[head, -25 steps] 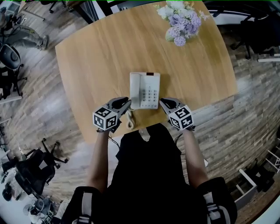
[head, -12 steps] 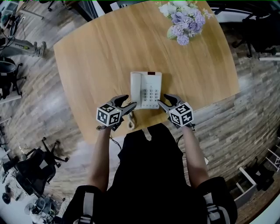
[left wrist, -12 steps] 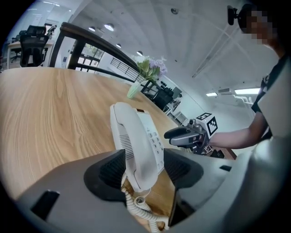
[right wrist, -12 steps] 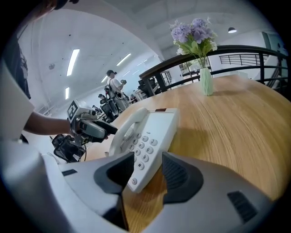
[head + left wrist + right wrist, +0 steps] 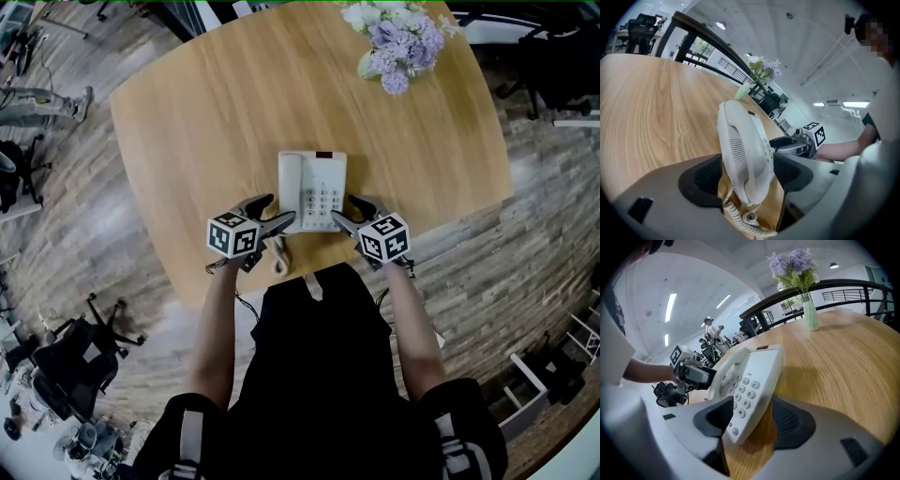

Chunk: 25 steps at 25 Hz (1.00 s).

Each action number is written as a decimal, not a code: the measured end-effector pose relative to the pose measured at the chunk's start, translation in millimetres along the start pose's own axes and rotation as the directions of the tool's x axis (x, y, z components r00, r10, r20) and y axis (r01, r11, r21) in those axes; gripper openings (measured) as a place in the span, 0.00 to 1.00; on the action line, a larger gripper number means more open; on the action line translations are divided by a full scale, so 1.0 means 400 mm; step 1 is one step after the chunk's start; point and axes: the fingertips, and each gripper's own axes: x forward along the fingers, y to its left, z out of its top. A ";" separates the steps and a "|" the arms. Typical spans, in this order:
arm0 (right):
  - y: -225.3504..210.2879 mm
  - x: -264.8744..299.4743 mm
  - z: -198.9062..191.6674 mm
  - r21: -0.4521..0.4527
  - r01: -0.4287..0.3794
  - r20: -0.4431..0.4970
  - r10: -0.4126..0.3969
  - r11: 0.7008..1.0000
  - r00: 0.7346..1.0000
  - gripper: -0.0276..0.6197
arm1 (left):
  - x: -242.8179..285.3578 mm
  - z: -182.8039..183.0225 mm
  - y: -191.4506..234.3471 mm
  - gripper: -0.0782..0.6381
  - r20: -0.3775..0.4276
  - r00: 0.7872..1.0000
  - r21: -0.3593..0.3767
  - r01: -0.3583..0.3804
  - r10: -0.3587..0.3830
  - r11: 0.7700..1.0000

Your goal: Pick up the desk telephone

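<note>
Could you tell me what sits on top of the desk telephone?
Its white handset lies along the left side of the desk telephone; the cradle underneath is covered.

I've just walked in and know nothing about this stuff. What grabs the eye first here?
A white push-button desk telephone sits near the front edge of the pale wooden table, flanked by the left tongs and right tongs; their jaws have just been opening and straddle its near corners without pressing. A vase of purple and white flowers stands at the far right corner.
</note>
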 end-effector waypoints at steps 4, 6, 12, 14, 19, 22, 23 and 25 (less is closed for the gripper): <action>0.001 0.010 0.001 0.029 -0.025 0.006 0.025 0.999 1.000 0.45 | 0.028 -0.009 -0.003 0.60 -0.033 0.999 0.000 0.035 -0.035 0.999; 0.003 0.016 0.002 0.037 -0.037 0.007 0.037 0.999 0.999 0.45 | 0.039 -0.011 0.000 0.61 -0.038 0.998 -0.008 0.048 -0.048 0.999; 0.004 0.034 0.002 0.063 -0.052 0.005 0.052 0.997 0.999 0.45 | 0.062 -0.003 0.011 0.62 -0.041 0.998 -0.015 0.052 -0.052 0.999; 0.004 0.037 0.004 0.069 -0.054 0.009 0.054 0.996 0.999 0.45 | 0.068 0.000 0.013 0.63 -0.047 0.998 -0.013 0.049 -0.049 0.999; 0.005 0.048 0.008 0.087 -0.066 0.010 0.065 0.994 0.998 0.45 | 0.078 0.007 0.010 0.63 -0.050 0.997 -0.012 0.054 -0.054 0.998; -0.001 0.055 0.009 0.103 -0.071 0.006 0.071 0.992 0.997 0.45 | 0.081 0.006 0.013 0.63 -0.048 0.997 -0.025 0.056 -0.057 0.998; -0.004 0.057 0.008 0.105 -0.071 0.002 0.071 0.992 0.997 0.45 | 0.083 0.006 0.015 0.63 -0.048 0.997 -0.030 0.056 -0.057 0.998; -0.008 0.063 0.005 0.099 -0.065 -0.009 0.066 0.993 0.998 0.45 | 0.086 0.006 0.018 0.65 -0.052 0.997 -0.036 0.055 -0.057 0.998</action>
